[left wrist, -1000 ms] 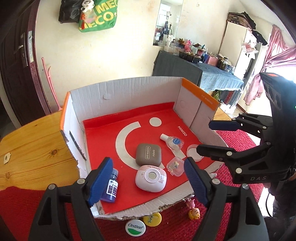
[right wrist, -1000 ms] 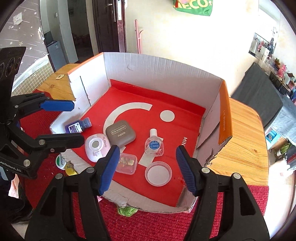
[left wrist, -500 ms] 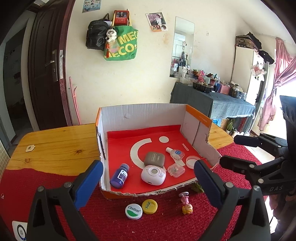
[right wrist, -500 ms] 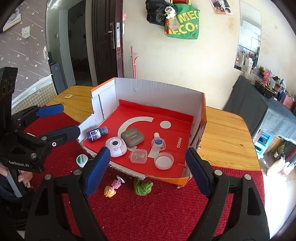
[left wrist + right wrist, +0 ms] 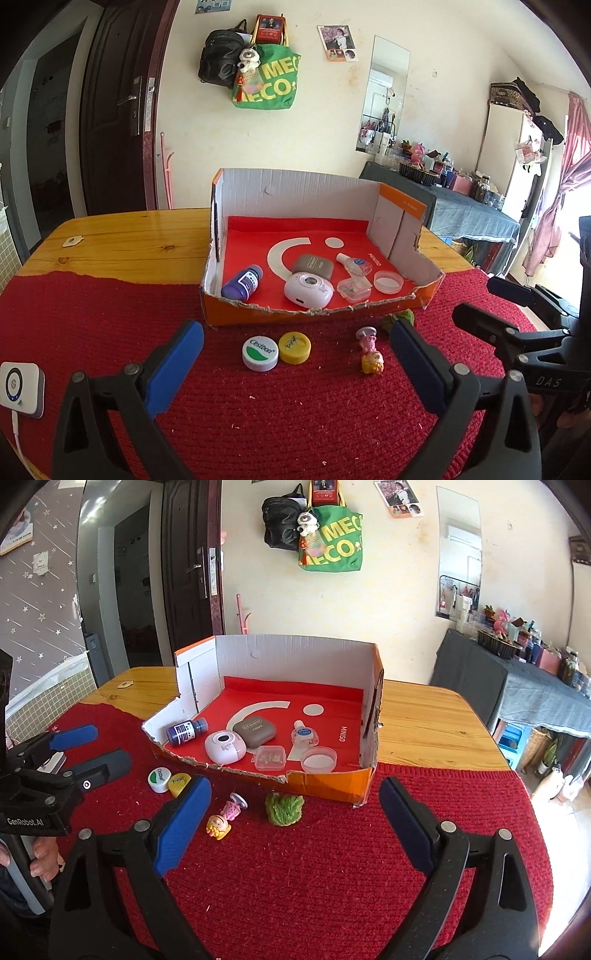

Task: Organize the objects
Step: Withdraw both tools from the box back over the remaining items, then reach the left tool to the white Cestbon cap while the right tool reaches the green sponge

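An orange cardboard box [image 5: 317, 318] with a red floor holds a blue bottle [image 5: 243, 282], a white round device [image 5: 308, 290], a grey-brown case [image 5: 314, 264], a small clear bottle [image 5: 354, 263], a clear little box [image 5: 354, 289] and a round clear lid [image 5: 388, 282]. On the red mat in front lie a white-green cap [image 5: 259, 353], a yellow cap [image 5: 294, 347], a small doll [image 5: 370, 350] and a green fuzzy lump [image 5: 284, 808]. My left gripper [image 5: 295, 369] hangs open above the mat, empty. My right gripper [image 5: 295, 827] has its jaws opening, with nothing between them.
The red mat [image 5: 92, 314] covers the near part of a wooden table [image 5: 129, 236]. A white square device [image 5: 20, 387] with a cable lies at the mat's left edge. A hand [image 5: 40, 856] grips the left gripper's handle. A cloth-covered side table [image 5: 517, 686] stands at the right.
Both grippers have drawn back from over the box to above the mat, and their jaws have spread wider. The caps, doll and green lump have come fully into view.
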`<action>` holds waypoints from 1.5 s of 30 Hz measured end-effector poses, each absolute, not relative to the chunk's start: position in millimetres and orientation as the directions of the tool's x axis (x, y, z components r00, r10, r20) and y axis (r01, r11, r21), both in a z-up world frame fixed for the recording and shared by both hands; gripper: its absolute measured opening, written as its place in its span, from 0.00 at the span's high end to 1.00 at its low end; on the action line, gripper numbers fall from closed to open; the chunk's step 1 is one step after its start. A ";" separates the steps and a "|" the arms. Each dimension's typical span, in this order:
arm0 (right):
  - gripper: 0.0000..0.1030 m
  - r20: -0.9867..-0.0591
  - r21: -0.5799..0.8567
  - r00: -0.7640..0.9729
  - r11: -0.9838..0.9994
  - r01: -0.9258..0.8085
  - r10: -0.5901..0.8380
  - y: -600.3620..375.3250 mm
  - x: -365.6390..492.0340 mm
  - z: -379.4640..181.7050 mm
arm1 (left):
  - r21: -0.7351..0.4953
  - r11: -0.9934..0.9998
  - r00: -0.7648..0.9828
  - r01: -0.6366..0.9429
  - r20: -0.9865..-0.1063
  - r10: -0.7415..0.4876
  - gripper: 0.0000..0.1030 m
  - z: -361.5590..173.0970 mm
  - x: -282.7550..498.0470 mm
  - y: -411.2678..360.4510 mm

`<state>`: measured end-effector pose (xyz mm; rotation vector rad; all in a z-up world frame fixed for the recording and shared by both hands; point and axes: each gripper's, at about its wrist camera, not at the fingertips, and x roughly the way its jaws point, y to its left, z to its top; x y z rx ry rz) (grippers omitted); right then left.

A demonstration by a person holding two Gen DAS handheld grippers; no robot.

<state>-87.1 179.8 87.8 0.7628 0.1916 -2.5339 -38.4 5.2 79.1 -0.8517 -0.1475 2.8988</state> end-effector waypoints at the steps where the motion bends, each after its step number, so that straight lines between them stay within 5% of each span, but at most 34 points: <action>1: 0.09 -0.554 0.010 -0.726 -0.874 0.485 -0.409 179.8 -86.3 83.7 | -0.125 -0.989 -0.834 -0.077 -0.535 0.132 0.00 75.4 -37.3 5.7; 29: 0.09 -0.656 0.076 -0.641 -0.881 0.468 -0.397 175.8 -101.2 32.3 | -0.163 -0.986 -0.754 -0.042 -0.642 0.138 0.00 37.4 -48.1 -0.4; 45: 0.09 -0.723 0.079 -0.578 -0.876 0.475 -0.378 160.5 -132.5 30.2 | -0.107 -0.993 -0.648 -0.055 -0.753 0.117 0.11 26.4 -81.4 -25.6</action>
